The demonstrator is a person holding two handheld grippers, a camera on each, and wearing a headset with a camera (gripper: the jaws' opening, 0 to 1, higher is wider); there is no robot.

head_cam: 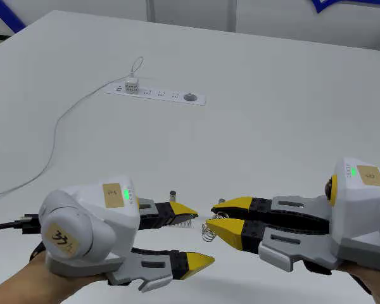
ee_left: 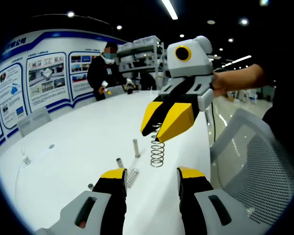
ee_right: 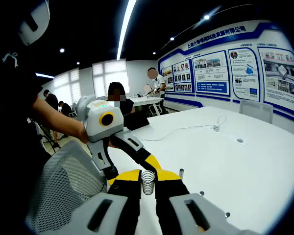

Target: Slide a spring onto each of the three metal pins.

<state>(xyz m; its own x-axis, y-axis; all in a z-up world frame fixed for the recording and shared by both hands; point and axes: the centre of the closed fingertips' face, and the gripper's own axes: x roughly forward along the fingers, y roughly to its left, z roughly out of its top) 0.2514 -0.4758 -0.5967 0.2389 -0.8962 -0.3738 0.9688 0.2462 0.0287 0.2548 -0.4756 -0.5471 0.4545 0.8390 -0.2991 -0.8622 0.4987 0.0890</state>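
Observation:
My right gripper [head_cam: 211, 215] [ee_right: 147, 176] is shut on a small steel spring [head_cam: 208, 232] [ee_left: 158, 152] [ee_right: 147, 182], holding it just above the white table. My left gripper [head_cam: 201, 234] [ee_left: 152, 174] faces it, open and empty, jaws either side of the hanging spring. Three short metal pins stand on the table: one [ee_left: 136, 148] [head_cam: 173, 195] just behind the held spring, a second [ee_left: 119, 162] and a third [ee_left: 90, 186] farther left. The right gripper view shows them as a row [ee_right: 181, 172] [ee_right: 201, 194] [ee_right: 227, 214]. A second spring [ee_left: 132, 177] [head_cam: 187, 218] lies loose by my left gripper's jaw.
A white power strip [head_cam: 158, 95] with a plugged adapter and a trailing cable [head_cam: 54, 136] lies farther back on the table. A grey mesh chair [ee_left: 255, 161] [ee_right: 63, 186] stands at the near table edge. People stand at benches in the background.

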